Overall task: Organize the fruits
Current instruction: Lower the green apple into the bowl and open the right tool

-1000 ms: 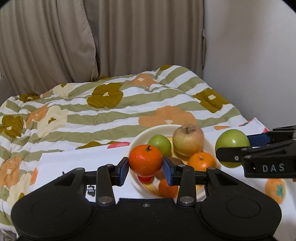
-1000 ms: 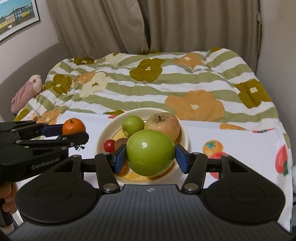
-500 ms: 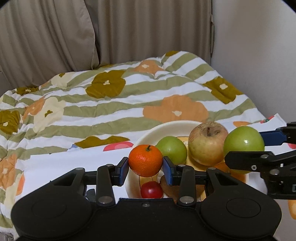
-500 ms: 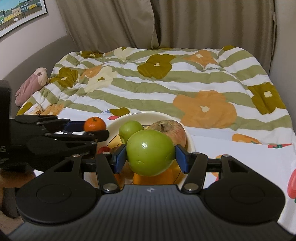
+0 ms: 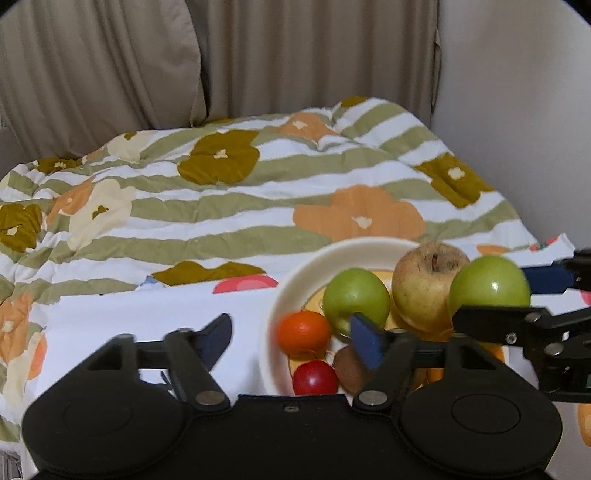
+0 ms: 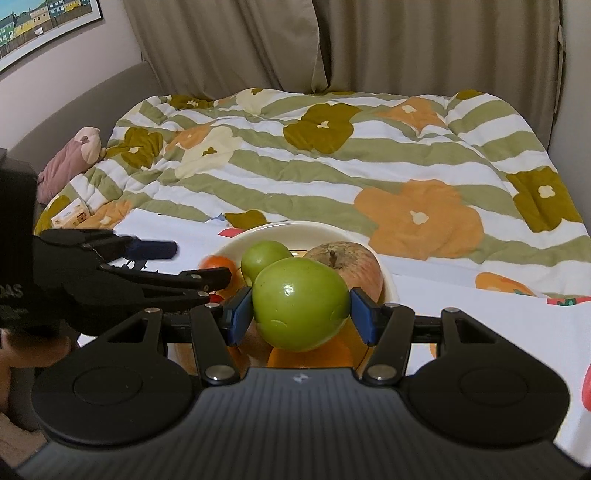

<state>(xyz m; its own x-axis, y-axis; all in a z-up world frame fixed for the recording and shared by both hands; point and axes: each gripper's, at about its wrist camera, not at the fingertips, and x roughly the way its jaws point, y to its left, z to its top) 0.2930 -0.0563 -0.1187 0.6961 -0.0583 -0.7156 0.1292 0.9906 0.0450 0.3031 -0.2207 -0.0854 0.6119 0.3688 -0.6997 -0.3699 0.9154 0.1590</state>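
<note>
Left hand-held gripper (image 5: 291, 341): jaws now spread apart, empty; 0.5 s ago they were clamped on the mandarin (image 5: 303, 329). Mandarin is seen blurred at approx. 9 o'clock inside the bowl (image 5: 295, 266), just beside the small green apple (image 5: 355, 299) – judged released, drop-off done. Right hand-held gripper (image 6: 301, 314): unchanged, clamped on the large green apple (image 6: 301, 308), held above the bowl approx. 4 o'clock. Next placement judged to be this apple.

A home bedroom: quilted bed (image 6: 332, 162), curtains (image 6: 332, 44), framed picture (image 6: 40, 26).
</note>
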